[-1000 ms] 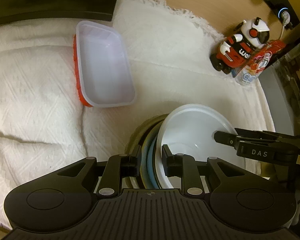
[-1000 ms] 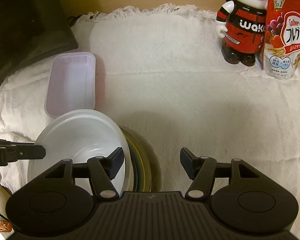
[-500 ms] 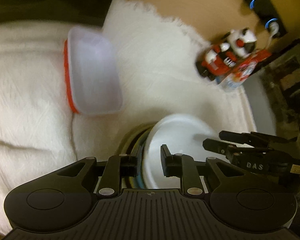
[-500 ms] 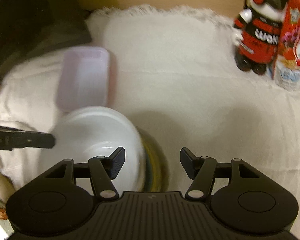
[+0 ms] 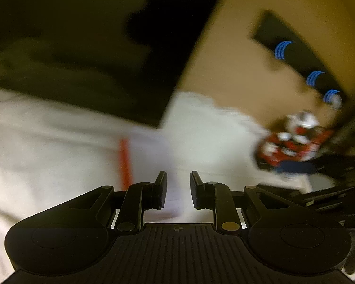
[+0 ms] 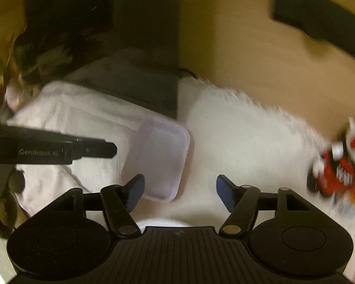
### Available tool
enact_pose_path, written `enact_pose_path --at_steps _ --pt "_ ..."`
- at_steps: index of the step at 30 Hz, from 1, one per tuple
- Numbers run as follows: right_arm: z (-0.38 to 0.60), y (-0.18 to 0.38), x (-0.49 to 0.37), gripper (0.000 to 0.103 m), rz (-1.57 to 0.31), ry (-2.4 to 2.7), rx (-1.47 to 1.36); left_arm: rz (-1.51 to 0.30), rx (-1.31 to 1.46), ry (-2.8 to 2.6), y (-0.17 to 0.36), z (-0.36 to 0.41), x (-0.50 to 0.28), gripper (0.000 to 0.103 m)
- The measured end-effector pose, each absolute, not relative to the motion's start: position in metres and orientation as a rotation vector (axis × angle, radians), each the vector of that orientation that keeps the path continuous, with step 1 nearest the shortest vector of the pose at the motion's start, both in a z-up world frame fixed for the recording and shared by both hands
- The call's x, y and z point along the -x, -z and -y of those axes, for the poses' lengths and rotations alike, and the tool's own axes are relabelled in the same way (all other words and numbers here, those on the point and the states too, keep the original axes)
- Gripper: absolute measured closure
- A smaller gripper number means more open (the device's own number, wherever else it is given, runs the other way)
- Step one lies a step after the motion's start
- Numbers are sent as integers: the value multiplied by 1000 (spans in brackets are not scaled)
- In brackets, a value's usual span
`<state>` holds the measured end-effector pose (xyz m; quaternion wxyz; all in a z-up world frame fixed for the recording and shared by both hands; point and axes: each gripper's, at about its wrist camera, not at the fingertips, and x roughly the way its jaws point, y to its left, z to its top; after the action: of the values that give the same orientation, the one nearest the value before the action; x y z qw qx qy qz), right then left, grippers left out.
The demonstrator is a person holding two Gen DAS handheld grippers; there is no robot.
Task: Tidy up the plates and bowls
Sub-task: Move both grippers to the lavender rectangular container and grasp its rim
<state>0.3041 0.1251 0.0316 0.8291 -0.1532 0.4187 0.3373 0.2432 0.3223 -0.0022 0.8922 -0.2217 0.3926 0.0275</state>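
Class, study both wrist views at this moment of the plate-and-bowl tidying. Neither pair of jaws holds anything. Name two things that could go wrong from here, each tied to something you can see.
1. Both views are smeared by motion, so aiming the next reach may be unreliable.
2. The left gripper juts close beside the plastic container, ahead of the right gripper; the two could knock each other or shove the container across the white cloth.

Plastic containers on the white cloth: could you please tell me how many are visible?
1. The rectangular container lies on the white cloth, near the dark panel's corner; the left wrist view blurs it. Others may be hidden below the frames.
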Motion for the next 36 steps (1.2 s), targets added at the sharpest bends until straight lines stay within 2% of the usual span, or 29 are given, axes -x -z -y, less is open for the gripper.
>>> enact_pose_path --at_steps 5,13,24,26,31,33,36 --pt "-159 -23 -326 35 -887 -770 382 -883 534 -206 27 -351 -253 80" --pt "-170 37 -401 35 -1209 -773 197 -881 515 -270 31 -358 -274 80" --pt "-192 88 -429 36 -1343 -729 176 -1003 466 -307 66 -345 -308 80" --pt "-194 99 -434 42 -1371 -719 156 -1027 445 -328 74 -342 -314 78" --pt "-196 122 -444 44 -1399 -725 157 -1031 451 -334 83 -343 -319 67" --pt "-197 132 -447 49 -1421 -738 148 -1036 464 -336 86 -344 -321 64" --pt "-200 150 -452 63 -1472 -750 138 -1045 478 -325 93 -344 -325 64"
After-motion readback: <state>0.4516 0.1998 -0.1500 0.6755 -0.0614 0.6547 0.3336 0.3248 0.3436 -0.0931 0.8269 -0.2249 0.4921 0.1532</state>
